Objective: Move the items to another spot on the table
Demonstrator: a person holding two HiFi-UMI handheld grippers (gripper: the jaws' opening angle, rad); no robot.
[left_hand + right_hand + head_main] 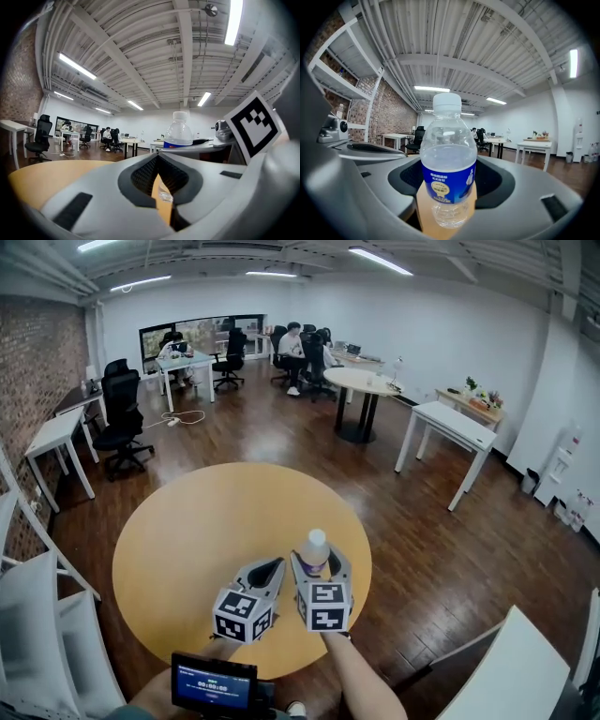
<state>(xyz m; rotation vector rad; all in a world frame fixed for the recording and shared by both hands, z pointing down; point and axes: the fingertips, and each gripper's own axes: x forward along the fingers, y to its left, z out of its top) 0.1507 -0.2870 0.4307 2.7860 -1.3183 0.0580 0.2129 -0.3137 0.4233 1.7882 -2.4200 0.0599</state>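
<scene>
A clear water bottle with a white cap and a blue label stands upright between the jaws of my right gripper, over the near right part of the round yellow table. In the right gripper view the bottle fills the middle, and the right gripper is shut on its body at the label. Close beside it on the left, my left gripper holds nothing. Its jaws meet with only a thin slit, and past them shows the bottle and the right gripper's marker cube.
A small screen sits at the table's near edge by my arms. A white shelf stands at the left and a white table at the lower right. Farther off are white desks, a round table, office chairs and seated people.
</scene>
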